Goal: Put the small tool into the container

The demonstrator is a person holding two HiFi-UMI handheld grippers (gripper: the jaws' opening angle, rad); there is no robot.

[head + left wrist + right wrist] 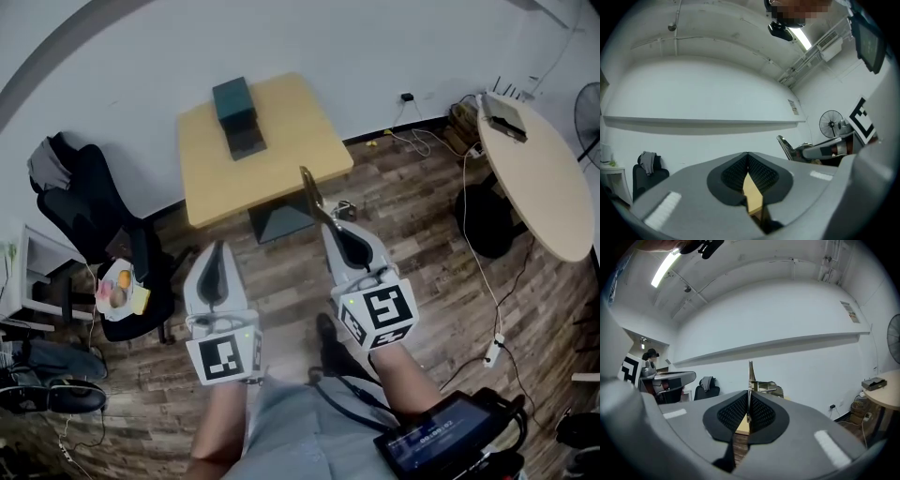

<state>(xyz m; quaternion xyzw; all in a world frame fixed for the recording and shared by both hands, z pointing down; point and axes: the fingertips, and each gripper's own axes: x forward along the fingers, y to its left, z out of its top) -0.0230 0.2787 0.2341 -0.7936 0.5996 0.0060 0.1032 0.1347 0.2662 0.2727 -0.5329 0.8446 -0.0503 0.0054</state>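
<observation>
Floorboards (441, 281) fill the head view. Upper centre stands a square tan table (281, 159), with a round table (534, 178) at the right edge and a dark chair (94, 206) at the left. A dark teal container (238, 116) sits on the square table's far side. Lower left, the left gripper (217, 246) has its jaws closed with nothing between them (747, 154). At centre, the right gripper (330, 225) is clamped on a thin metal tool (312, 195), which sticks out of its jaws (750, 376) over the table's near edge, well apart from the container.
</observation>
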